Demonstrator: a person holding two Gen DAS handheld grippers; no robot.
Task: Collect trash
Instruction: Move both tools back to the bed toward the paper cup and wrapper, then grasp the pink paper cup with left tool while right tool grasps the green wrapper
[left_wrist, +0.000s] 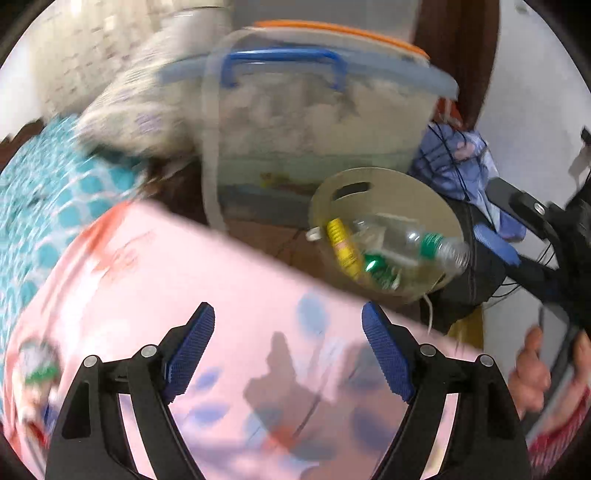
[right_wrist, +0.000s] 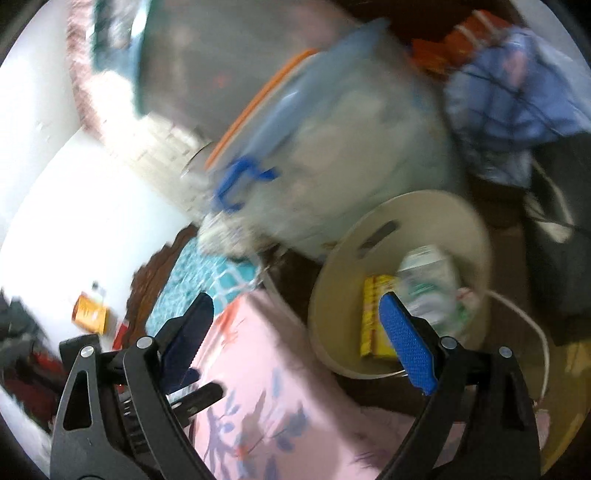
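Pink floral bedsheet (left_wrist: 221, 295); round beige plastic bin (left_wrist: 388, 192) beside it holds trash; left gripper (left_wrist: 288, 354) and right gripper (right_wrist: 299, 332) both wide apart, empty.

Both fisheye views are bright but smeared by motion blur, bending hard at their dark round edges. Beyond the left gripper (left_wrist: 288, 354) a soft shadow (left_wrist: 280, 387) crosses the pink cloth (left_wrist: 166, 295); the white floor (right_wrist: 74, 206) left of the right gripper (right_wrist: 299, 332) glares, washed out.
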